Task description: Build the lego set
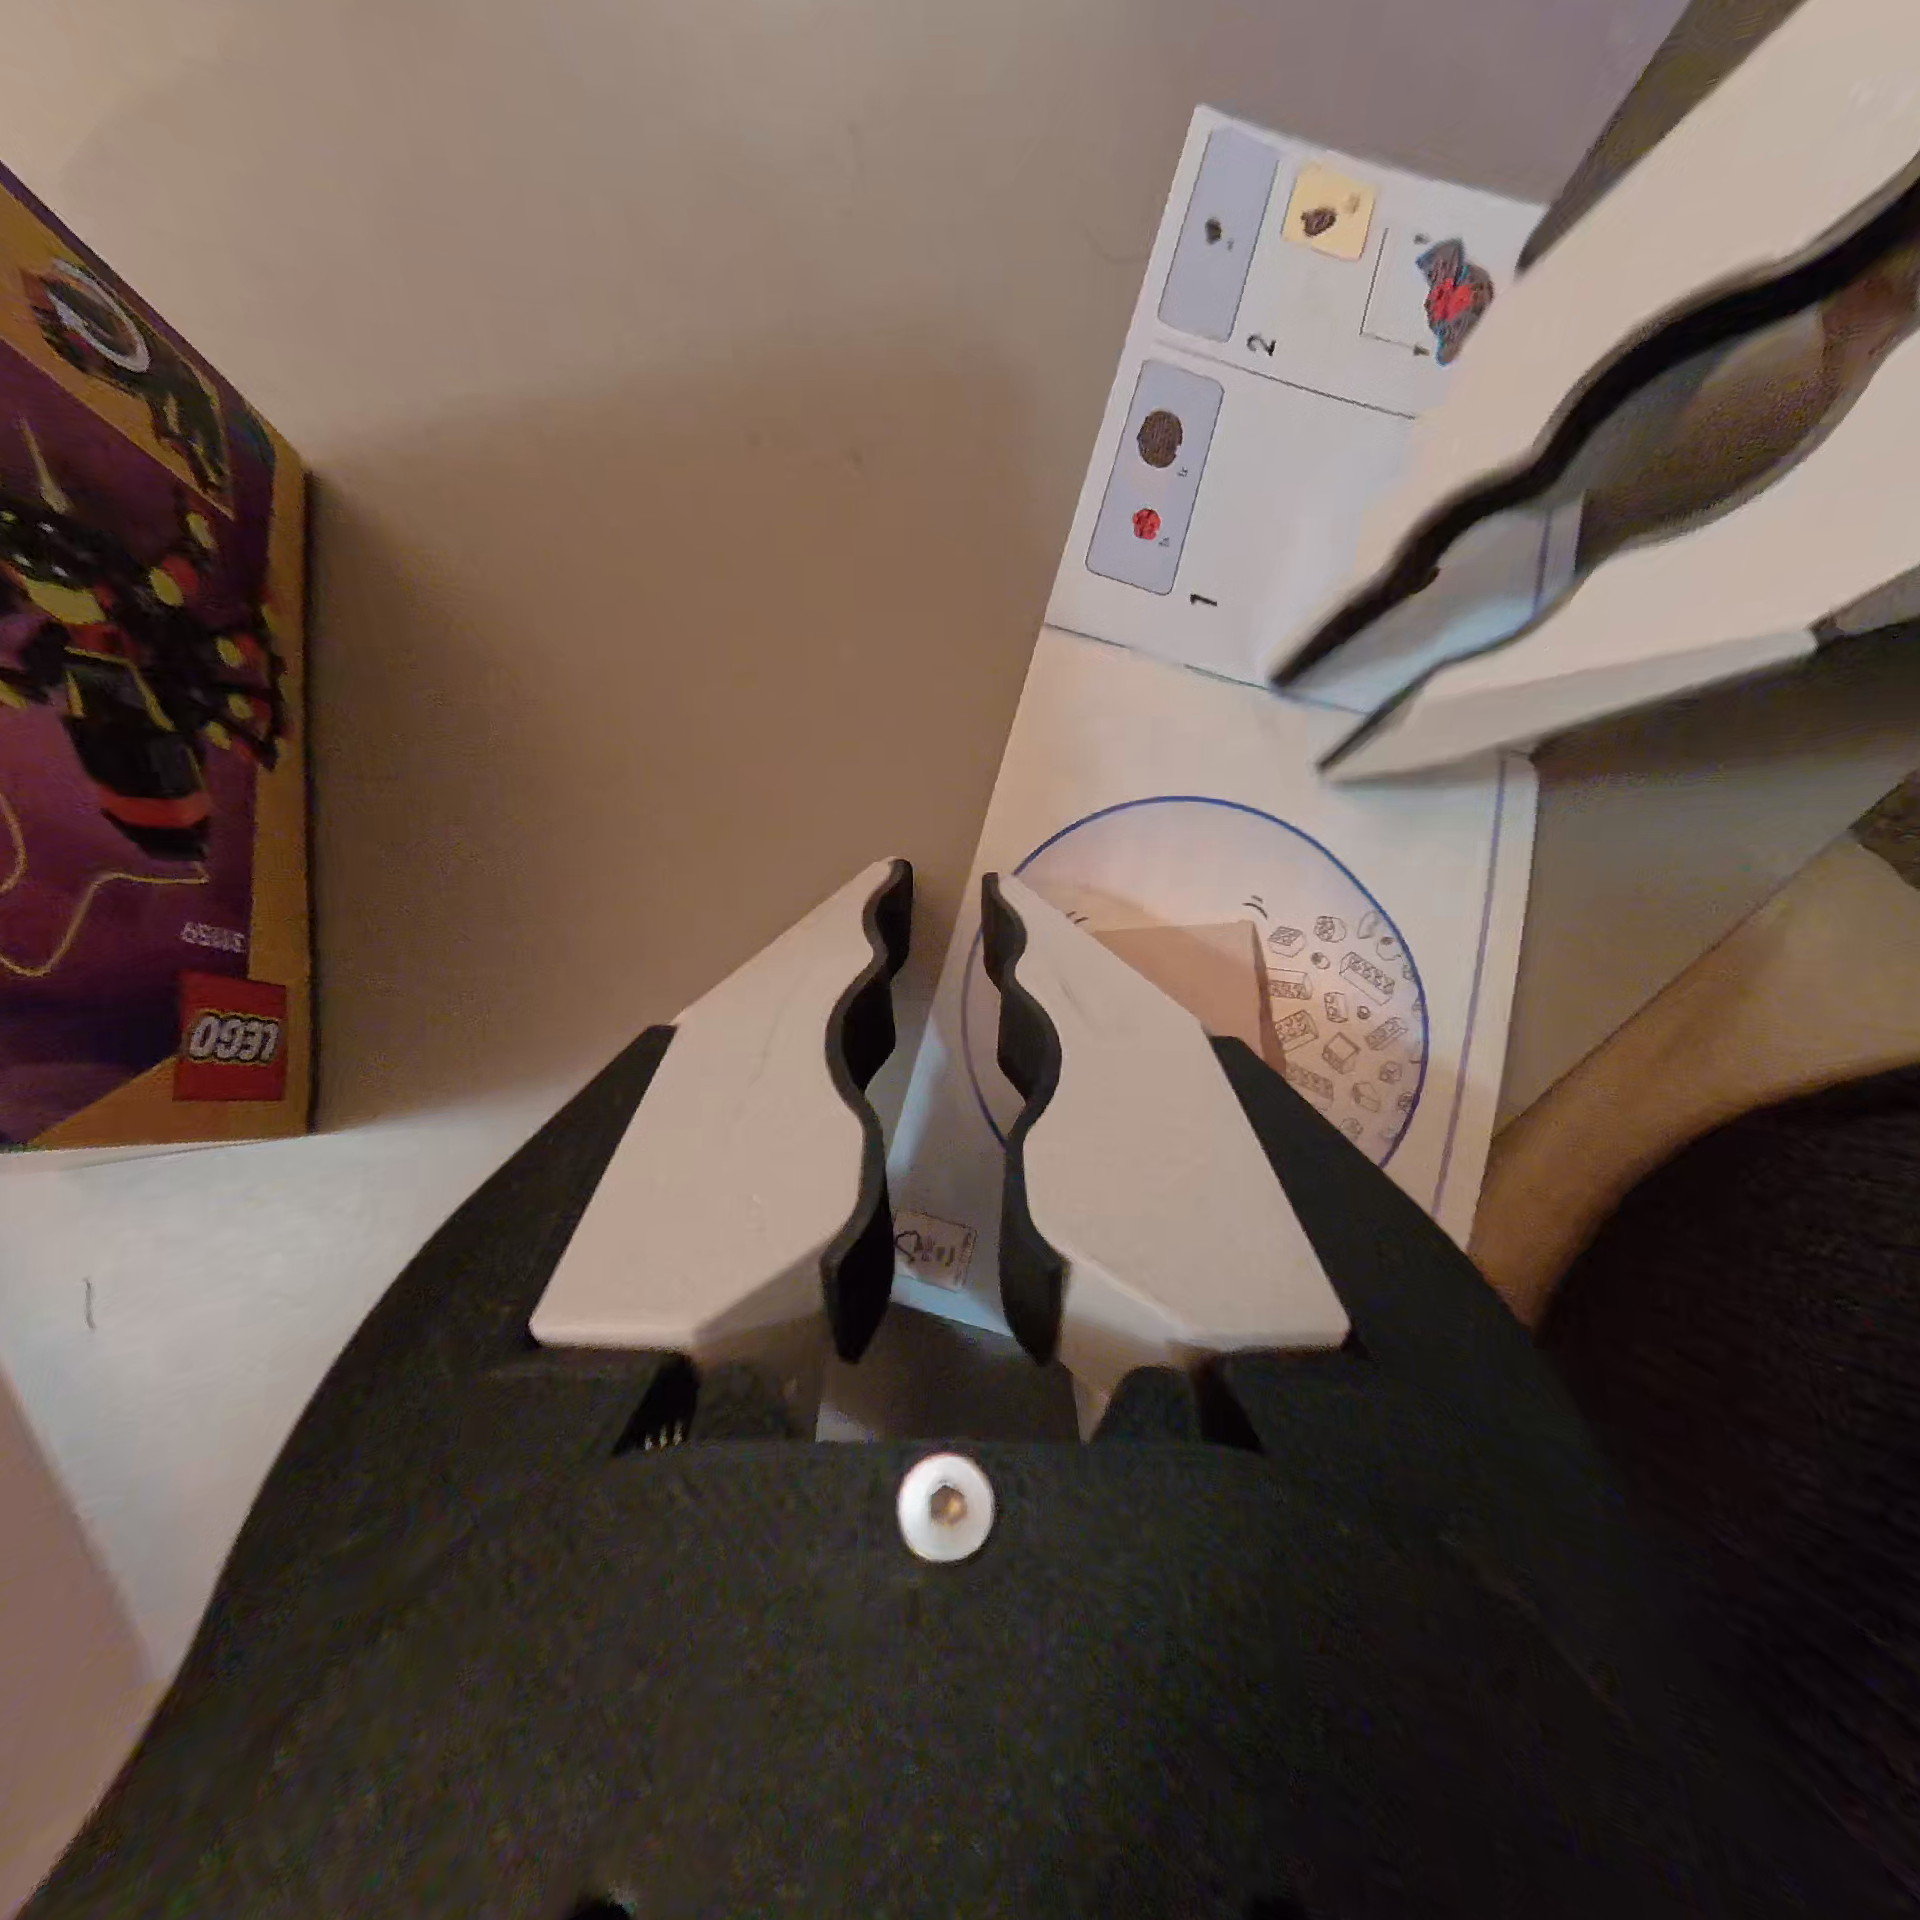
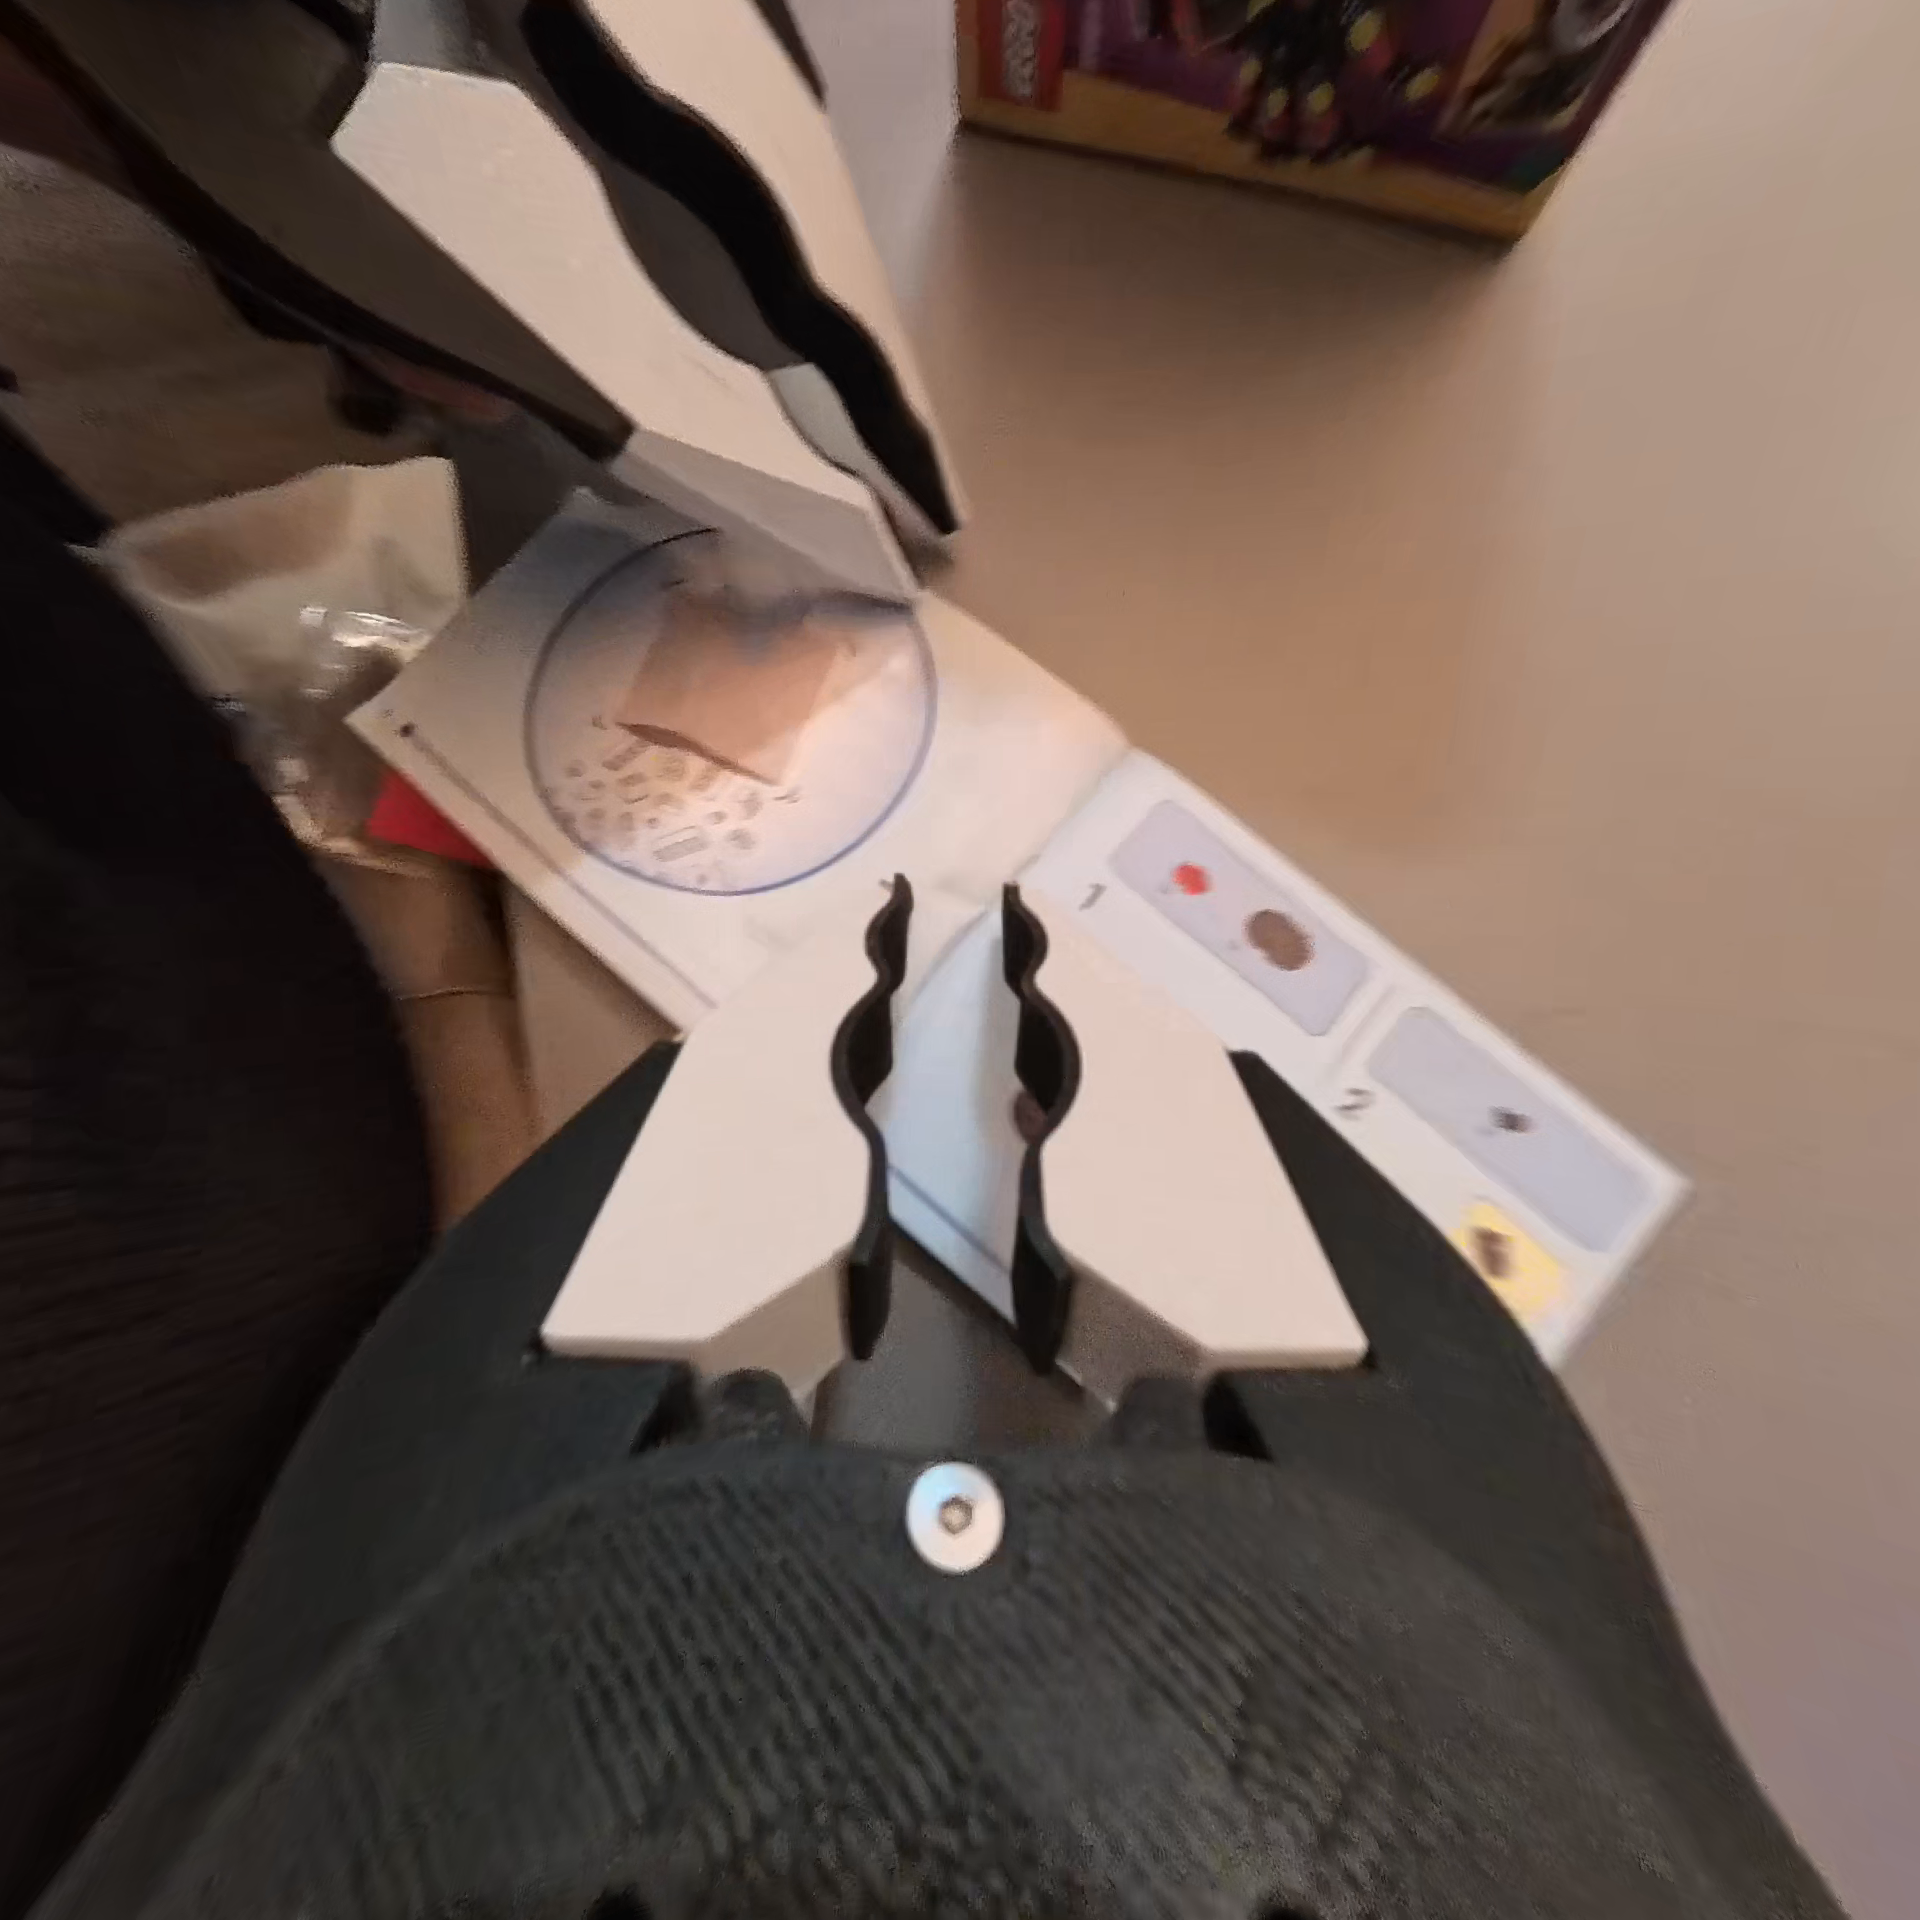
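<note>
The left gripper (image 1: 945,873) hangs over the open instruction booklet (image 1: 1226,727), its black wavy fingers (image 1: 868,1039) slightly apart and holding nothing. The right gripper (image 2: 954,894) also hangs over the booklet (image 2: 987,727), above the fold between its two pages, with its fingers (image 2: 868,1029) likewise a little apart and empty. The booklet lies flat on the beige table (image 1: 644,416), one page showing a circle with drawn bricks, the other numbered build steps. Just beside the booklet, at the table's near edge, lies a clear plastic bag (image 2: 312,665) over something red; its contents are too blurred to tell. The purple lego box (image 1: 135,675) stands well apart from the booklet, farther back on the table.
</note>
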Demonstrator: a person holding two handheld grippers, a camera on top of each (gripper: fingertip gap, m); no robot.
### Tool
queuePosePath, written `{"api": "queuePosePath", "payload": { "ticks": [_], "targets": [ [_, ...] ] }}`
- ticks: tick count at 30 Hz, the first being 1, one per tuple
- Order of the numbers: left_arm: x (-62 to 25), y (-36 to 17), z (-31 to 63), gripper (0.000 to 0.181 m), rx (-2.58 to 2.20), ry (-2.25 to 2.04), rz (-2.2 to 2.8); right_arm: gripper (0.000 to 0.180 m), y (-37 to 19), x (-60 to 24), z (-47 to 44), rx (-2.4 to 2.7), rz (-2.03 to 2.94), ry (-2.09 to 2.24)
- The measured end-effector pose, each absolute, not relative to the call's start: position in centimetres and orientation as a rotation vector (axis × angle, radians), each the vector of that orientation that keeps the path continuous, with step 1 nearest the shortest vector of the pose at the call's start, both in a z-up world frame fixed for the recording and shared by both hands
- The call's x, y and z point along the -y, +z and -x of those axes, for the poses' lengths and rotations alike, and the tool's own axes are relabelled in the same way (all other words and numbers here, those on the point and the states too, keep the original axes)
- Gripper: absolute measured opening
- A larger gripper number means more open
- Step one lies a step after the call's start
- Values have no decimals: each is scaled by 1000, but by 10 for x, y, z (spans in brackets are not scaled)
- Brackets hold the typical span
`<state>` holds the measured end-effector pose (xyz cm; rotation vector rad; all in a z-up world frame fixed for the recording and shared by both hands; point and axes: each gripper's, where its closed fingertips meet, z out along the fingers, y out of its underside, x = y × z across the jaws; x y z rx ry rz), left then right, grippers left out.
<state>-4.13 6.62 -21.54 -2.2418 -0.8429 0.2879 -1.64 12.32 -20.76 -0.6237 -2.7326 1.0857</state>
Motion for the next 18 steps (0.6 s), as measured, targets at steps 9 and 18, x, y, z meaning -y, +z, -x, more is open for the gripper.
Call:
{"api": "queuePosePath", "payload": {
  "ticks": [9, 18],
  "targets": [
    [-63, -197, 52, 11, 788, 392, 2170, 29, -204, -129, 25, 2696, 578, 1151],
    [-44, -182, 66, 12, 868, 375, 2048, 32, -216, -115, 27, 2687, 584, 1057]
  ]
}}
